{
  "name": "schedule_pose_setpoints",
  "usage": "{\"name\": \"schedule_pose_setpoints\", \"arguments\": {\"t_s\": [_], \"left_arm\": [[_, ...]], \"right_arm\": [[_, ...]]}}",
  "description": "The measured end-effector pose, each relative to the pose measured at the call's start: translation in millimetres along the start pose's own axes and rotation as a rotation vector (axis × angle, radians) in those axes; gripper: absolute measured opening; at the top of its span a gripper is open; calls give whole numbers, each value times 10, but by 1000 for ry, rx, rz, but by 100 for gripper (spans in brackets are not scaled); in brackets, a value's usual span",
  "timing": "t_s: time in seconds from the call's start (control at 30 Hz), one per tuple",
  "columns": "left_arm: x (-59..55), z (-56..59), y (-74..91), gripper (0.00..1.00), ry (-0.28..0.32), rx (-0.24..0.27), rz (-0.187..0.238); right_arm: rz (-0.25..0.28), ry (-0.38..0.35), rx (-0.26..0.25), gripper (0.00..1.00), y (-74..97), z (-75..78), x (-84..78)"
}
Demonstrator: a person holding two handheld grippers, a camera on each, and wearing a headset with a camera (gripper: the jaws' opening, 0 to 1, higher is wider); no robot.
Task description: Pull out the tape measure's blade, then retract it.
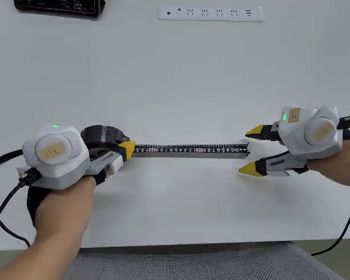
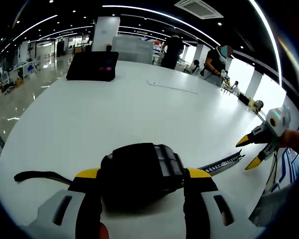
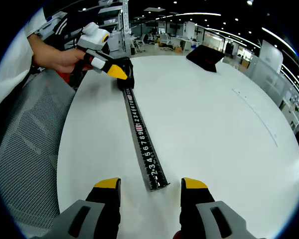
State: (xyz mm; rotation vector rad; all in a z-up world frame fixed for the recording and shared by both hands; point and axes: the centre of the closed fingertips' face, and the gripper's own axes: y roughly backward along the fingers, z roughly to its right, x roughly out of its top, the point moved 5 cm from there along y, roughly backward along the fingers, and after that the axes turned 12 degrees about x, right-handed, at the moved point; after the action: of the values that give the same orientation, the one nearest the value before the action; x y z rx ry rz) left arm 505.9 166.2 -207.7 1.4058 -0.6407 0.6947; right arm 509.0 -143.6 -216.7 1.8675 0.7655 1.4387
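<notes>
Left gripper (image 2: 142,175): jaws closed against both sides of the black tape measure case (image 2: 139,167), gripping it firmly. The case sits on the white table (image 1: 175,87), at the left in the head view. The blade (image 1: 189,150) stands out of the case and lies flat on the table, numbered face up, running straight toward the right gripper (image 1: 252,150). Right gripper: jaws wide apart, holding nothing. In the right gripper view the blade's free end lies between the two yellow tips and touches neither. A power strip (image 1: 210,13) and a black device (image 1: 58,6) lie at the table's far edge, well apart from the tape.
</notes>
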Motion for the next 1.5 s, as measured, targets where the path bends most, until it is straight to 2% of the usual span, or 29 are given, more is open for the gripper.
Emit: {"name": "schedule_pose_setpoints", "arguments": {"t_s": [0.4,0.67,0.77,1.2,1.5], "left_arm": [[-5,-12,-8,61,8,-2,2],[-2,-14,-15,61,4,-2,-3],[-1,-14,-13,61,3,-2,-4],[-4,-19,-10,61,4,-3,-5],[-1,-21,-12,61,10,3,-11]], "right_arm": [[-9,14,12,40,-22,30,3],[-44,36,32,32,-54,56,-14],[-74,57,37,28,-74,62,-27],[-103,90,58,15,-47,111,-20],[-120,112,64,12,-54,127,-2]]}}
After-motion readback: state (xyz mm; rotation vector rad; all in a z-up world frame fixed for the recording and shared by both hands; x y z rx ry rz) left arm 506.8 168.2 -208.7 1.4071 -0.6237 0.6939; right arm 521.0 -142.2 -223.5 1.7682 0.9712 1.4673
